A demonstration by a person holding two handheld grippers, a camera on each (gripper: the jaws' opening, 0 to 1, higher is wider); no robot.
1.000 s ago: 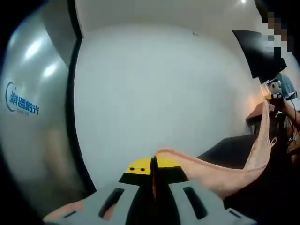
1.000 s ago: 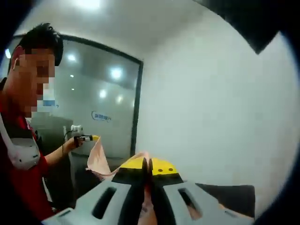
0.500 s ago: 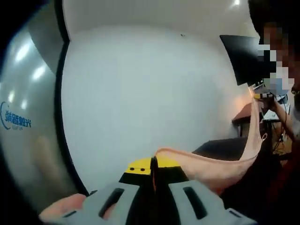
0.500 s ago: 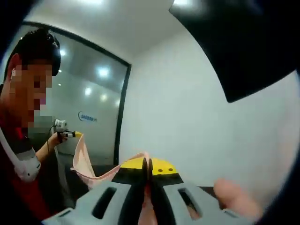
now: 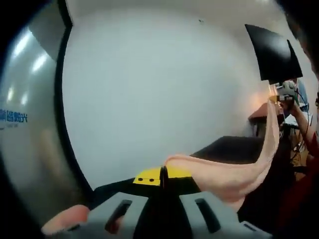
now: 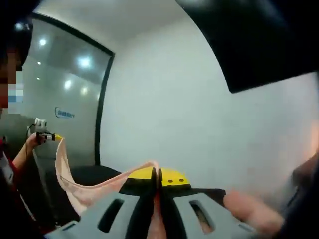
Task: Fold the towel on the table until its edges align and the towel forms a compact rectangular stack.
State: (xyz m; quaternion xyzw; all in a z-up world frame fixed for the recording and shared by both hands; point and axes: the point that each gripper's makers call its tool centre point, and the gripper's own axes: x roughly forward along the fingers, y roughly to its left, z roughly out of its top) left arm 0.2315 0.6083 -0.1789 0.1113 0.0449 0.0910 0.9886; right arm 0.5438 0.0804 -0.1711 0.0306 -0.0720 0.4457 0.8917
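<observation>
Towel (image 5: pixel 234 174), soft and limp, sags between left gripper (image 5: pixel 163 175) and right gripper (image 6: pixel 155 175), both clenched on its corners.

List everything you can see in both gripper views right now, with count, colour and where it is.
towel: one, peach-pink, lifted and stretched between the two grippers, sagging in the middle.
table: one, dark, below the towel.
wall: one, white, behind the table.
glass partition: one, grey with blue lettering, beside the wall.
monitor: one, black, high on the wall.
left gripper: one, grey with yellow tips, shut on the towel's edge.
right gripper: one, grey with yellow tips, shut on the towel's edge.
</observation>
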